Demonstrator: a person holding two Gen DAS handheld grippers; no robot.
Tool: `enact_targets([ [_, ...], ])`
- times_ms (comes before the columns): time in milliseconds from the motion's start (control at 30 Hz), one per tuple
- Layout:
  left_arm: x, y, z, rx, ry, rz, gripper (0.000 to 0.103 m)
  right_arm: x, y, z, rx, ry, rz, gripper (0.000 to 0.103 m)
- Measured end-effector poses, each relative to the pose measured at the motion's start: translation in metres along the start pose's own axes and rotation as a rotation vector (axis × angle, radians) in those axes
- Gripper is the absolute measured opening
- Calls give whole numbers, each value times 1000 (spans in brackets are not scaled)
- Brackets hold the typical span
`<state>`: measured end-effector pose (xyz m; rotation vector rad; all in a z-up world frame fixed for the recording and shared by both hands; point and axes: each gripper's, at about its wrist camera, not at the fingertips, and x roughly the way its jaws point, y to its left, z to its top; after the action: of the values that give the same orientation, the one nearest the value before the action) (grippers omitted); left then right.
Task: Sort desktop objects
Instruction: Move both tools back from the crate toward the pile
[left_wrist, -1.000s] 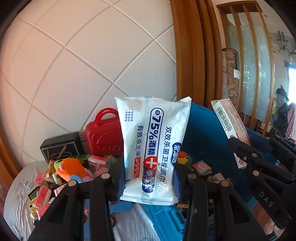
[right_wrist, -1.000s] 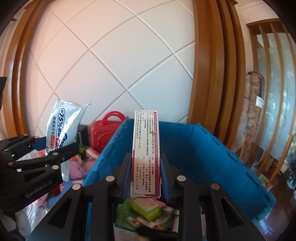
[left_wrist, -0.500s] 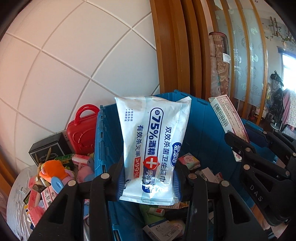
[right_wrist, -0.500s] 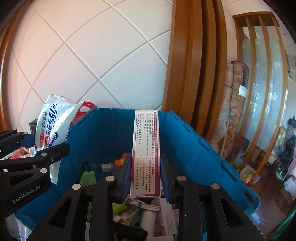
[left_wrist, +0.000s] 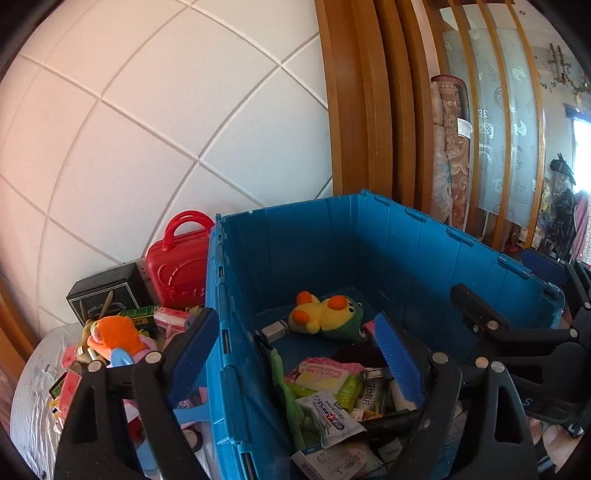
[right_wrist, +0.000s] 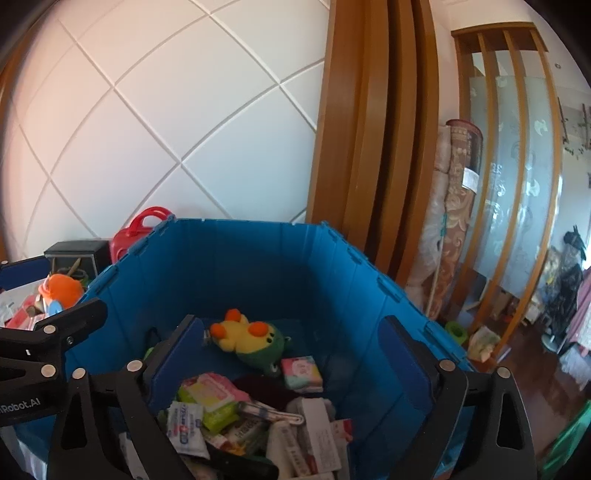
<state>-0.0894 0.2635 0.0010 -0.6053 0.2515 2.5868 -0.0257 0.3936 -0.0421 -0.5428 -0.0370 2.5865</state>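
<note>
A blue plastic crate (left_wrist: 424, 236) (right_wrist: 258, 258) stands against the wall, holding a yellow-green plush toy (left_wrist: 325, 321) (right_wrist: 255, 339), wipe packs and small boxes. My left gripper (left_wrist: 295, 339) is open and empty above the crate's left wall. My right gripper (right_wrist: 291, 347) is open and empty above the crate's inside. The white alcohol wipes pack (left_wrist: 332, 413) (right_wrist: 184, 428) lies among the crate's contents. The long white box (right_wrist: 317, 424) lies there too.
A pile of loose items lies left of the crate: a red toy case (left_wrist: 181, 254) (right_wrist: 140, 229), a black box (left_wrist: 107, 291), an orange toy (left_wrist: 118, 336) (right_wrist: 62, 288) and small packets. A tiled wall and wooden posts stand behind; rolled carpets (right_wrist: 450, 206) lean at the right.
Both grippers have opened. The wipes pack has left my left gripper and the long box my right gripper; both now lie in the crate.
</note>
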Motion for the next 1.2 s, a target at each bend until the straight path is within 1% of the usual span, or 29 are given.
enact_targets([
  [167,-12,19,-6,-36,-3,19,88,-9,2,4,15,0,38,103],
  [267,-20,36,-14,-59,4,38,88,-18,12,5,19,-2,79,103],
  [367,-28,59,-25,-74,18,74,88,-28,28,11,7,-13,126,103],
  [467,-37,90,-41,-100,38,127,88,-41,53,17,-22,-34,190,103],
  [567,-45,130,-60,-149,62,178,88,-54,84,22,-55,-49,260,103],
  [733,-59,205,-100,-224,117,270,88,-83,148,27,-120,-62,394,103],
  [800,-64,233,-115,-256,143,302,88,-92,174,26,-152,-59,435,103],
  [900,-67,276,-139,-308,186,335,88,-96,214,21,-185,-22,483,103],
  [1000,-65,309,-161,-338,235,349,88,-87,257,11,-201,41,527,103],
  [1100,-55,339,-183,-386,300,339,88,-74,295,-3,-218,115,552,103],
  [1200,-41,357,-203,-422,352,322,88,-60,325,-18,-238,185,564,103],
])
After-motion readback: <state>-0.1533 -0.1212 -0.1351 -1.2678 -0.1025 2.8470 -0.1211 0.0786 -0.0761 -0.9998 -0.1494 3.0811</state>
